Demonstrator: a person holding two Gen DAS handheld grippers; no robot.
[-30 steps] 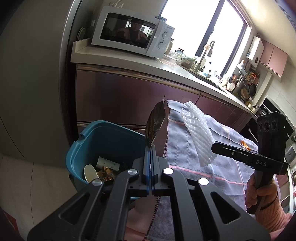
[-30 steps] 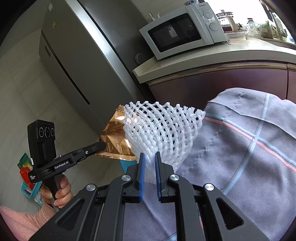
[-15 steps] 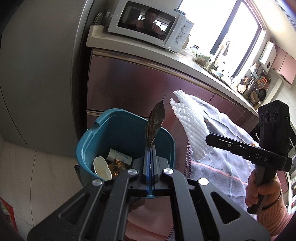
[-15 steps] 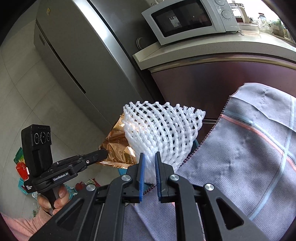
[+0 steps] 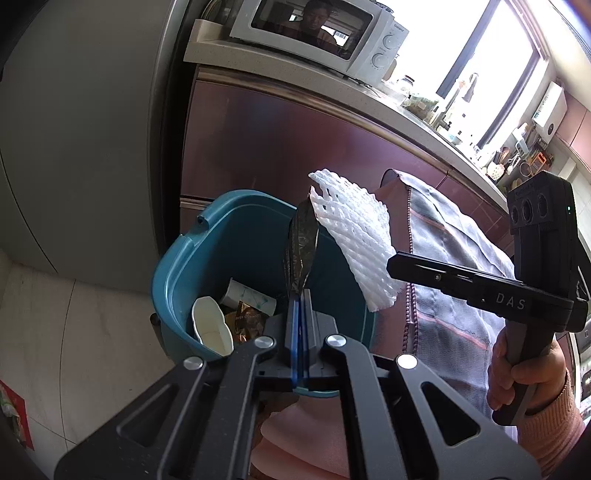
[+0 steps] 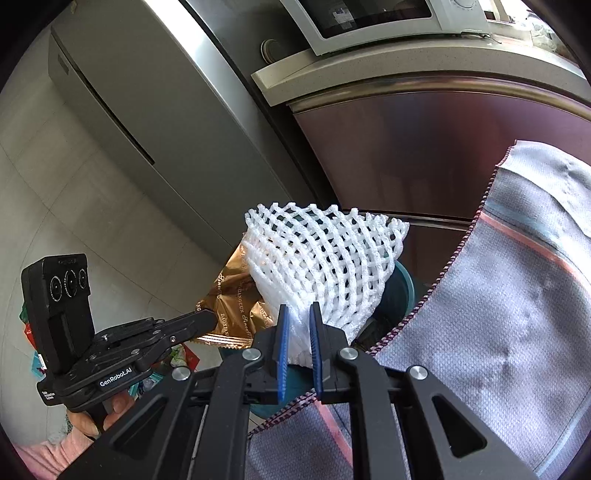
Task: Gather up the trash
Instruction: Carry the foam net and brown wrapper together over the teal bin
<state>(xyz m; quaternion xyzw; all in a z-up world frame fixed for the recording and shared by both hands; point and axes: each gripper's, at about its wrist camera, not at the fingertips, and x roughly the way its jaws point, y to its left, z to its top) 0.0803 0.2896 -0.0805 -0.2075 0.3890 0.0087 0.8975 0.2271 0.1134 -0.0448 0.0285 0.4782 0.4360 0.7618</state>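
Note:
My left gripper (image 5: 299, 295) is shut on a gold foil wrapper (image 5: 301, 251) and holds it upright over the teal trash bin (image 5: 173, 280); the wrapper also shows in the right wrist view (image 6: 231, 299). My right gripper (image 6: 298, 314) is shut on a white foam fruit net (image 6: 325, 258), held above the bin's right rim, and the net also shows in the left wrist view (image 5: 358, 236). The bin holds a crushed paper cup (image 5: 210, 325) and other wrappers.
A grey cloth-covered table (image 5: 454, 266) stands right of the bin. A steel fridge (image 5: 74, 129) is to the left, maroon cabinets (image 5: 295, 147) with a microwave (image 5: 317, 33) behind. Colourful litter (image 6: 33, 332) lies on the tiled floor.
Both grippers moved left off the table and now hold the wrapper and the foam net over the bin. Both stayed shut on their items.

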